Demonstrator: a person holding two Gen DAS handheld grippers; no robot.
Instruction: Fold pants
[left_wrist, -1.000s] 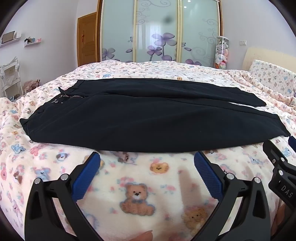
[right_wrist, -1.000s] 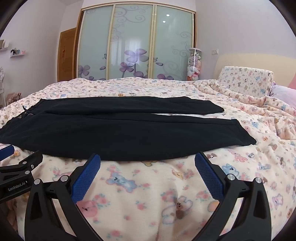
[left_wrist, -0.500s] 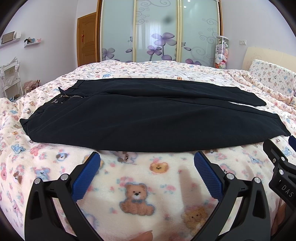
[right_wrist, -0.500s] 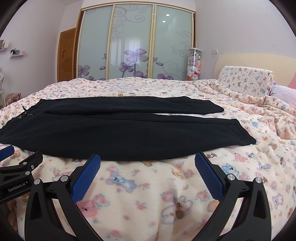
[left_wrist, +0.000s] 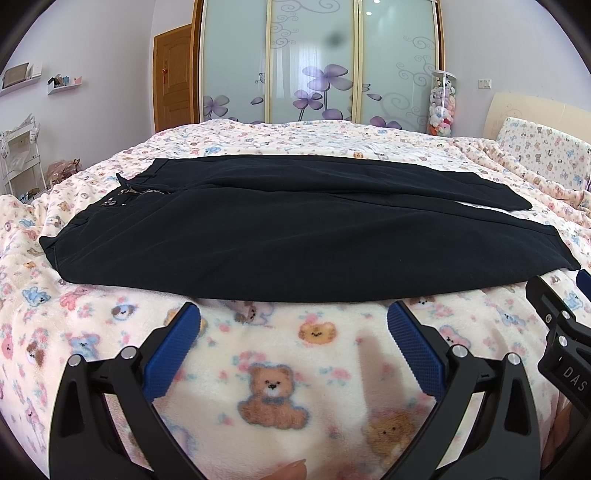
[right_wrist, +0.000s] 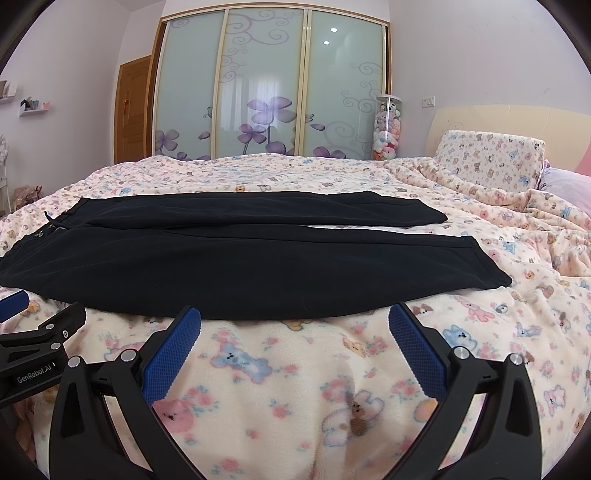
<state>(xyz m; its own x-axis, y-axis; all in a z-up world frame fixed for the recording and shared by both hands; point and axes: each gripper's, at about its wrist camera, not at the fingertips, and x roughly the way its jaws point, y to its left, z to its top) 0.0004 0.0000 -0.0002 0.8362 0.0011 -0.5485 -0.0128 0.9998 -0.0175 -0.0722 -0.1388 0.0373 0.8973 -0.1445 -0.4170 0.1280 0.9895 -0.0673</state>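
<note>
Left wrist view: the left gripper (left_wrist: 293, 325) stood with its jaws wide apart and empty, its blue ribbed pads (left_wrist: 171, 347) hovering over the blanket (left_wrist: 273, 387) just short of the near hem line of the pants (left_wrist: 295, 240). The pants lay flat directly ahead, long axis running left to right, waistband and zipper (left_wrist: 149, 192) at the far left, leg ends at the right; the far leg overlapped the near one along most of its length. Part of the right gripper (left_wrist: 561, 332) showed at the right edge, near the cuff corner. Right wrist view: the right gripper (right_wrist: 295, 325) was likewise spread open and held nothing, its pads just beside the near edge of the pants (right_wrist: 258, 266), with the cuff (right_wrist: 491, 273) to its right (the nearer arm for that end, by this judgement). The left gripper (right_wrist: 40, 332) entered at the left edge. The fabric appeared matte, black, smooth and limp; the fleece blanket was soft, thick, printed with bears, and likely to yield under a pinch.
</note>
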